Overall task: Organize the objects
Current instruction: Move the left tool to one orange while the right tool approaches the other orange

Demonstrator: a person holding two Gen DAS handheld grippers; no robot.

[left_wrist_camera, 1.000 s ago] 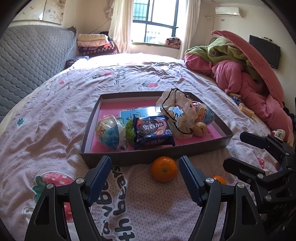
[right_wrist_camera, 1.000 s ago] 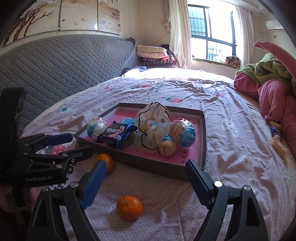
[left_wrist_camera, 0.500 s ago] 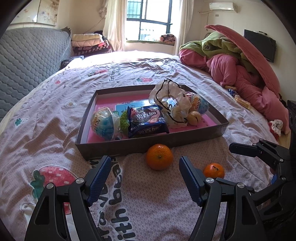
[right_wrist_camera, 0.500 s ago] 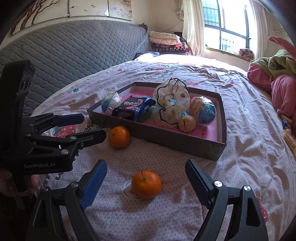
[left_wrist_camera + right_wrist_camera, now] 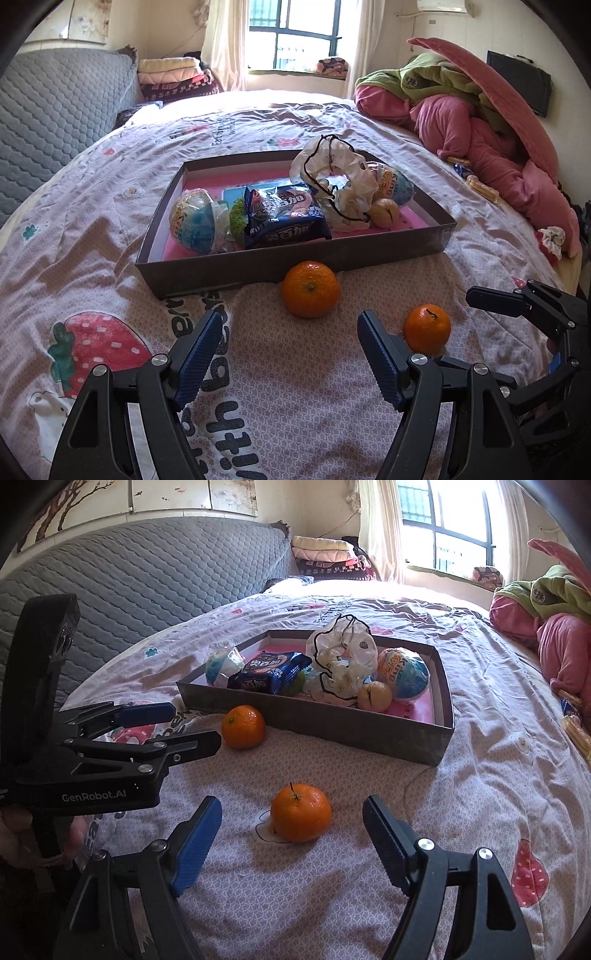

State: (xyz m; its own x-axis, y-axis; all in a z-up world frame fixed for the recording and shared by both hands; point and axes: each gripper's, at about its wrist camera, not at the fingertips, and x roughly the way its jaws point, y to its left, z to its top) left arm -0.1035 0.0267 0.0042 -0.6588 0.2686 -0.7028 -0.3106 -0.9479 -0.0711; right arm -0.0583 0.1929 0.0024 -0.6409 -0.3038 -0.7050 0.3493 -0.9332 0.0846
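- The left gripper hangs over the bed, jaws wide apart and empty, aimed at the near orange.
- That orange lies on the bedcover just beside the front wall of the box, ahead of the left fingertips.
- The right gripper has its jaws closing, still apart; the second orange sits on the bedcover between and just beyond its fingertips, and the pads do not press it.
- Inside the box lie a blue snack packet, two round wrapped toys, a crumpled plastic bag and a small tan fruit.
- A pile of pink bedding sits at the bed's far right.
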